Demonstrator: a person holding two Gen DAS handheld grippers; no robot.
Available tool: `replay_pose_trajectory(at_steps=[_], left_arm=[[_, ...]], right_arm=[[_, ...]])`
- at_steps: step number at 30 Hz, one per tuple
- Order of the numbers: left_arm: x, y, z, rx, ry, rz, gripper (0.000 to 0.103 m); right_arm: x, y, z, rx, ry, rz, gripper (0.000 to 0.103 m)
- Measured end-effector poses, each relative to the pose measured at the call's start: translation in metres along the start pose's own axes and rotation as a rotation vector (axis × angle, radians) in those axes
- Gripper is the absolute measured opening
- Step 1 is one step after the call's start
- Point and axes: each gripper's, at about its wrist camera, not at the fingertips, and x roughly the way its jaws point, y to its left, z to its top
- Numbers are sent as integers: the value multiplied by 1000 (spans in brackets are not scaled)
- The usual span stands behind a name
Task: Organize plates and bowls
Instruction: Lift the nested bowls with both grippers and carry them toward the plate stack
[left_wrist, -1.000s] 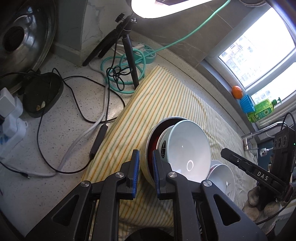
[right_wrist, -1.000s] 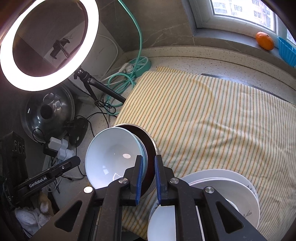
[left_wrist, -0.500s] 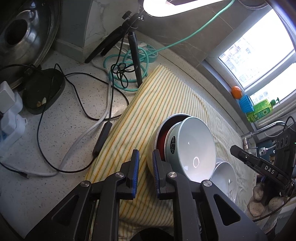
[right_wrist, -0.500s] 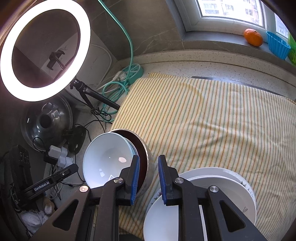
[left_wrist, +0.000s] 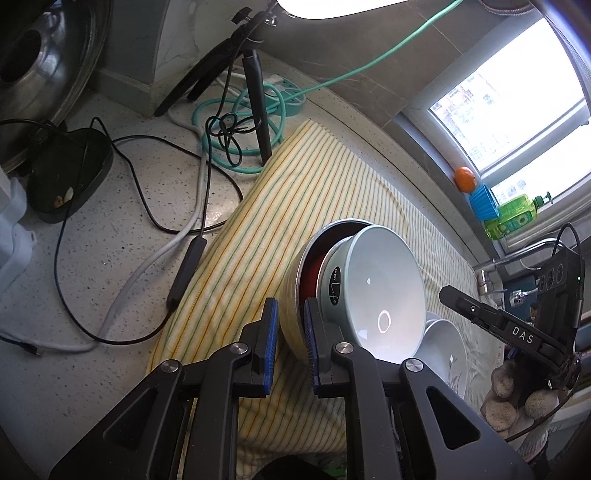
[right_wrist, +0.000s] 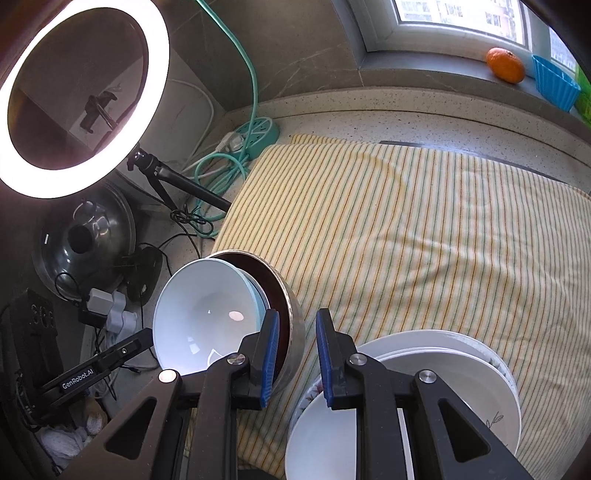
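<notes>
A pale blue bowl (left_wrist: 384, 291) sits tilted inside a steel bowl with a dark red inside (left_wrist: 295, 295) on the striped cloth (left_wrist: 295, 192). My left gripper (left_wrist: 290, 332) is shut on the steel bowl's rim, one finger inside and one outside. My right gripper (right_wrist: 293, 347) straddles the same steel bowl's (right_wrist: 293, 328) rim with its jaws apart, open. The blue bowl (right_wrist: 207, 314) shows to its left. A stack of white plates (right_wrist: 461, 369) with a white bowl (right_wrist: 325, 439) lies below the right gripper.
A ring light (right_wrist: 74, 92) on a tripod (left_wrist: 255, 74), a green power strip (right_wrist: 255, 136) and tangled cables (left_wrist: 147, 206) lie left of the cloth. A steel lid (right_wrist: 85, 240) leans at the left. An orange (right_wrist: 504, 64) and a blue basket (right_wrist: 554, 86) sit on the windowsill.
My right gripper has opened on the steel bowl's rim. Both views have pulled back a little; the left gripper keeps its hold.
</notes>
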Motion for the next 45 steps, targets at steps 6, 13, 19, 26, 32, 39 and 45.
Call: replay_pose_trajectory(at_steps=[6,13,19,26,32,39,45], left_arm=[[4,-6,-2,-17,-17,49,13],[8,-4,-7,-43,-8,66,13],[11,-5,-5,-26,5,65,12],[17,-6,0,4,26,62,13],[21,-6,2,17,44,59,13],[23,-5,1,23,54,52,13],[25,-5,1,26,57,49,12]], right_arm=[[10,-2,5,-37,30,16,19],[21,-4,8,-43,57,37,19],[30,3,5,-59,70,34,19],[33,6,7,-63,66,15,18],[34,7,9,-70,65,-15,18],[35,3,7,-62,70,-34,18],[40,8,6,-77,86,-22,12]])
